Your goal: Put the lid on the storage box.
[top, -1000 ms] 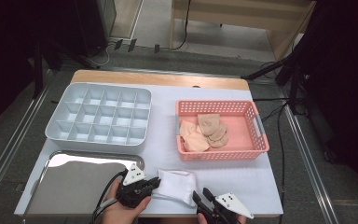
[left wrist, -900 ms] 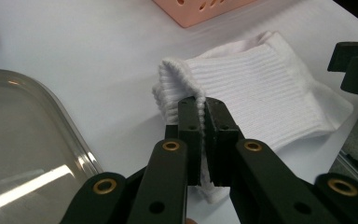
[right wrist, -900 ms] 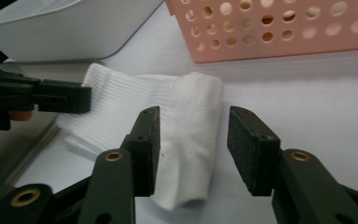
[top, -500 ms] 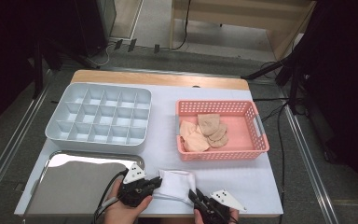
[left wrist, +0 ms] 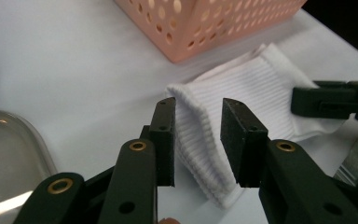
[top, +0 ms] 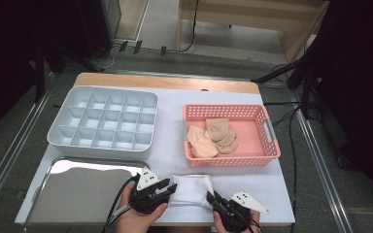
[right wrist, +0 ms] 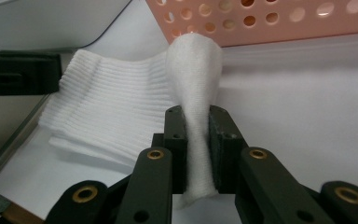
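A white ribbed sock [top: 192, 187] lies flat on the white table cover near the front edge. My left gripper [top: 171, 188] is at its left end. In the left gripper view its jaws [left wrist: 197, 105] have just been opening and stand apart, with the folded cuff of the sock [left wrist: 256, 79] between them, not pinched. My right gripper [top: 211, 198] is at the sock's right end. In the right gripper view it [right wrist: 196, 114] is shut on a bunched-up, raised part of the sock [right wrist: 116, 102].
A pink perforated basket [top: 267, 145] holding several beige fabric pieces [top: 213, 136] stands just behind the sock. A grey compartment tray [top: 102, 121] is at the back left. A shiny metal tray [top: 77, 194] sits at the front left, beside my left hand.
The right gripper has shifted slightly left to the sock's right end and closed on it. The left gripper's jaws have parted around the cuff; the left hand stayed put.
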`<action>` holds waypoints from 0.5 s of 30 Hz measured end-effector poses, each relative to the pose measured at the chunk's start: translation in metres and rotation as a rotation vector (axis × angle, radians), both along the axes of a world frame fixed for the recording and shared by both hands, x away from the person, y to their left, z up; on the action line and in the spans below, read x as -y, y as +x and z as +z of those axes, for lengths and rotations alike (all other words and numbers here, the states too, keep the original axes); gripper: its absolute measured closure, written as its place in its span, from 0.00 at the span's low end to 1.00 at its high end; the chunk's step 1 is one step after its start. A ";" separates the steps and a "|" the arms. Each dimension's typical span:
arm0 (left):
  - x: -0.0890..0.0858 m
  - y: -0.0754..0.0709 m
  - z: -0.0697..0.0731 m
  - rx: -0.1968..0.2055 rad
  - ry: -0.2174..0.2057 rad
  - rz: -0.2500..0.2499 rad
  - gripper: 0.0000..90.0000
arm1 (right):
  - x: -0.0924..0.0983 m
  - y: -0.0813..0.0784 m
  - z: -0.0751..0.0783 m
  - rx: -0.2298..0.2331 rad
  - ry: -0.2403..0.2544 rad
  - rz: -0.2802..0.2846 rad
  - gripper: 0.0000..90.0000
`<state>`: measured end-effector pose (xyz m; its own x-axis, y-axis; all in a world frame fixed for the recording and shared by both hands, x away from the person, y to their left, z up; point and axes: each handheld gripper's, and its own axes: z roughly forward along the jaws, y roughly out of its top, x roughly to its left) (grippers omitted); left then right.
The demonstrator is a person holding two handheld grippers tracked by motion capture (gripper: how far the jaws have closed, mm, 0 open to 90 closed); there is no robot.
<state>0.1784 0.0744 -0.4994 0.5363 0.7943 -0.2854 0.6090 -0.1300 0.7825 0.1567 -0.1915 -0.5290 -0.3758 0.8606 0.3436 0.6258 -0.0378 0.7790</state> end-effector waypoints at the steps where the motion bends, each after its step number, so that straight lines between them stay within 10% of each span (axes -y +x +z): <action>1: 0.001 -0.002 0.002 0.011 -0.012 -0.008 0.77 | 0.001 0.001 0.000 0.003 0.000 0.001 0.88; 7: 0.034 -0.001 -0.003 -0.006 0.035 -0.106 0.92 | 0.001 0.001 0.004 0.014 0.008 0.003 0.89; 15: 0.058 0.020 -0.020 -0.084 0.087 -0.087 1.00 | -0.002 -0.003 0.009 0.029 0.017 0.016 0.88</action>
<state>0.1985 0.0162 -0.5195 0.5814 0.7696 -0.2639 0.6551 -0.2504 0.7129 0.1536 -0.1896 -0.5195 -0.3995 0.8485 0.3471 0.6033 -0.0417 0.7965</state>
